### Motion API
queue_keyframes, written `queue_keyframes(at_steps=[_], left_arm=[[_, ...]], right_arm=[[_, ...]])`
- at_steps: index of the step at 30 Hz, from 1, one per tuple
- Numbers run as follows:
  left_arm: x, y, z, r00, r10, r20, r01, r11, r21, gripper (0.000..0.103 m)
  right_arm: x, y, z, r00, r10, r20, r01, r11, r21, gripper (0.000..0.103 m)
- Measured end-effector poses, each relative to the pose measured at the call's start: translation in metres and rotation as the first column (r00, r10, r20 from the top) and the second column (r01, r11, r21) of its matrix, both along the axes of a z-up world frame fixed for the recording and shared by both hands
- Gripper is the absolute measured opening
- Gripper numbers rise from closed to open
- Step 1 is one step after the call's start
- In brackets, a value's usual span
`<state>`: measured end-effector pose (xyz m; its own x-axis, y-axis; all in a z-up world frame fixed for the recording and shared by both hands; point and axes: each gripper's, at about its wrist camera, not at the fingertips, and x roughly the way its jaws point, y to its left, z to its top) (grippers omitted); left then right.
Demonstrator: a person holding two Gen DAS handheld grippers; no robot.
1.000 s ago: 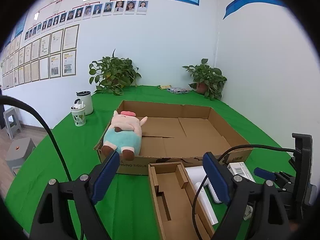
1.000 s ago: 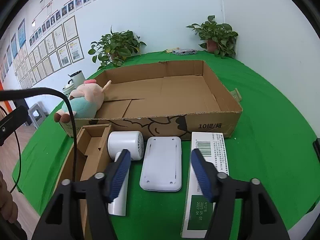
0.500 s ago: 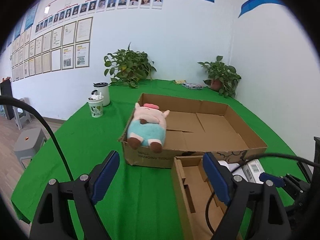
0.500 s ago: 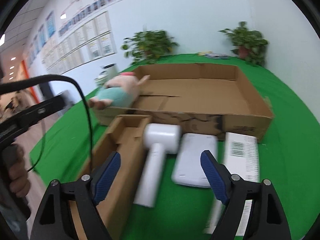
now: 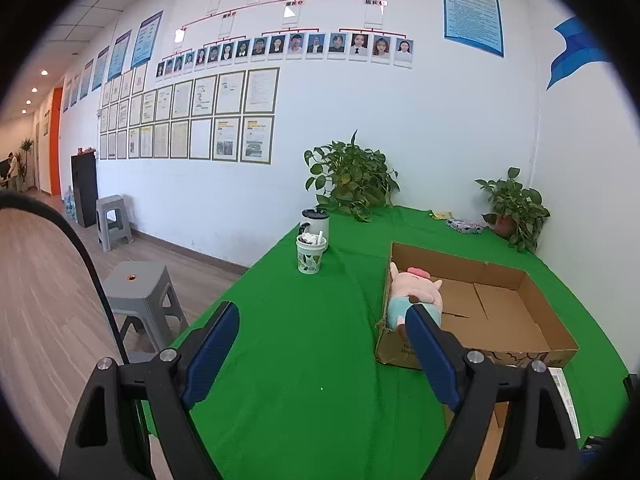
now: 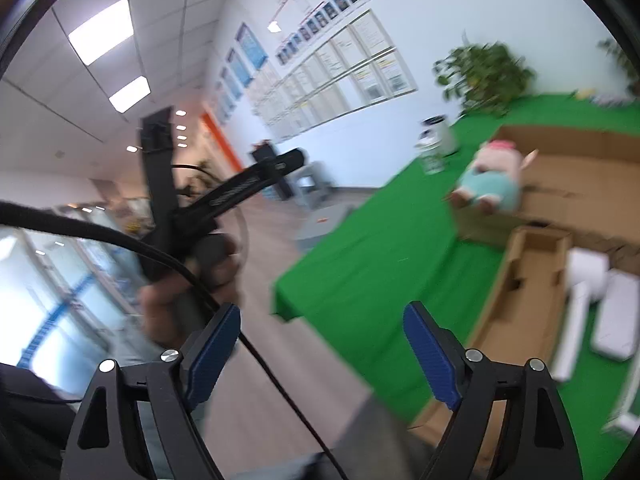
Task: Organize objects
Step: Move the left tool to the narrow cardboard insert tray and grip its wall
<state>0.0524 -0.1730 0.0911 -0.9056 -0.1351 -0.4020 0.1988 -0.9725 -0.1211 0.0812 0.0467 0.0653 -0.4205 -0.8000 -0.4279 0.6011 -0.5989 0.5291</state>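
A pink and teal plush pig (image 5: 412, 296) lies over the left wall of the large open cardboard box (image 5: 500, 312) on the green table. My left gripper (image 5: 320, 354) is open and holds nothing, above the green cloth to the left of that box. My right gripper (image 6: 320, 352) hangs over the table's left edge, its jaws opening with nothing between them. In the blurred right wrist view the pig (image 6: 492, 184), a narrow cardboard box (image 6: 528, 292), a white handheld device (image 6: 580, 300) and a flat white device (image 6: 616, 320) lie at the right.
A patterned cup (image 5: 310, 256) and a black-lidded mug (image 5: 316, 220) stand at the table's left edge, with potted plants (image 5: 352, 176) behind. Grey stools (image 5: 140, 296) stand on the floor to the left. A hand (image 6: 192, 272) holds the other gripper at left.
Both views have swung left and risen, away from the white items by the boxes. The right view now takes in the floor and the other hand. The right jaws have widened.
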Motion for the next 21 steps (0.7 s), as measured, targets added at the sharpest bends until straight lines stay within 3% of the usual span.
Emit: queue_keyframes(at_steps=[2, 5, 9, 14, 18, 21], left_arm=[[-0.011, 0.007, -0.01, 0.997, -0.056, 0.043, 0.056, 0.998, 0.012, 0.085], [-0.032, 0.029, -0.038, 0.976, -0.175, 0.133, 0.171, 0.985, 0.037, 0.085], [-0.063, 0.066, -0.084, 0.897, -0.361, 0.256, 0.34, 0.932, 0.126, 0.085], [-0.083, 0.099, -0.127, 0.817, -0.456, 0.354, 0.411, 0.89, 0.198, 0.084], [-0.083, 0.113, -0.139, 0.791, -0.487, 0.371, 0.443, 0.874, 0.201, 0.082], [-0.086, 0.113, -0.144, 0.782, -0.496, 0.377, 0.443, 0.868, 0.223, 0.074]], right_arm=[[0.0, 0.004, -0.007, 0.999, -0.038, 0.012, 0.038, 0.999, 0.017, 0.088], [-0.012, 0.02, -0.034, 0.981, -0.185, 0.058, 0.178, 0.978, 0.109, 0.089], [-0.026, 0.047, -0.073, 0.924, -0.373, 0.083, 0.335, 0.895, 0.296, 0.089], [-0.034, 0.066, -0.104, 0.873, -0.482, 0.071, 0.413, 0.81, 0.415, 0.089], [-0.038, 0.072, -0.113, 0.842, -0.539, -0.003, 0.471, 0.733, 0.49, 0.086], [-0.043, 0.076, -0.117, 0.838, -0.545, -0.01, 0.478, 0.726, 0.495, 0.077]])
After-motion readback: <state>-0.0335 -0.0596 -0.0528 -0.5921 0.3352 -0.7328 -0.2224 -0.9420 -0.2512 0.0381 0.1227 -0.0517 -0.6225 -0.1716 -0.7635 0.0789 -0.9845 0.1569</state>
